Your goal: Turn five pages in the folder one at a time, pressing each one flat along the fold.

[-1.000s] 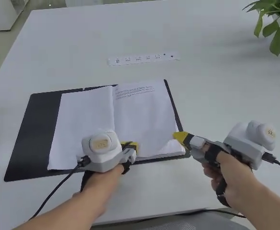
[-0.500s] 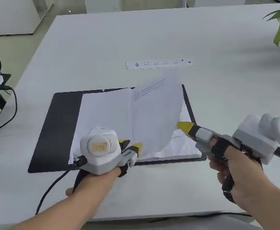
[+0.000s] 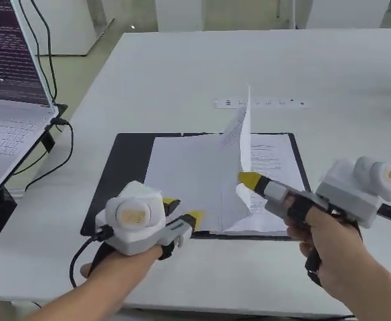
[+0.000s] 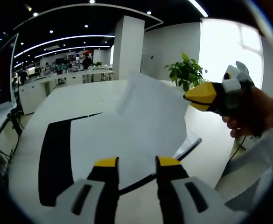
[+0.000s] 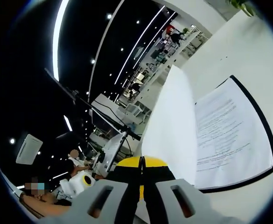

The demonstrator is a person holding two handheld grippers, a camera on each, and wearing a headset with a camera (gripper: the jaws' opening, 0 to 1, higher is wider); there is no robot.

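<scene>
Fingers [image 5: 127, 164] of the right gripper [image 3: 250, 179] pressed together, pinching the near free edge of the lifted page [image 3: 230, 157]. Page standing almost upright over the middle of the folder [image 3: 118, 177], bowed a little, top corner reaching past the folder's far edge in the head view. Folder itself lying open and flat on the table [image 3: 182, 60], blank sheets [image 3: 182, 167] stacked on its left half, a printed sheet [image 3: 274, 167] bared on its right half. At the folder's near edge, just left of its middle, the left gripper [image 3: 182, 212], fingers [image 4: 107, 164] spread with nothing between them. Whether touching the paper or hovering over it, impossible to tell.

Judged mid-turn: page halfway across, not yet laid down, not yet pressed.

Risks from here:
- **Losing the pinch**, held only on a narrow strip of edge: page then likely to flop back onto the folder's right half, turn to redo.
- **Pulling outward** rather than swinging over the folder's middle: strain at the bound edge, possible tear.
- **Laying the bowed page down too fast:** trapped bulge, then a stray crease once pressed.
- **Leaving the left gripper where the page should land** on the folder's left half: corner likely to catch on the spread fingers and fold under unless moved aside first.
- **Pinching more than one sheet:** impossible to tell whether one or two in the pinch, and two would spoil the count.
</scene>
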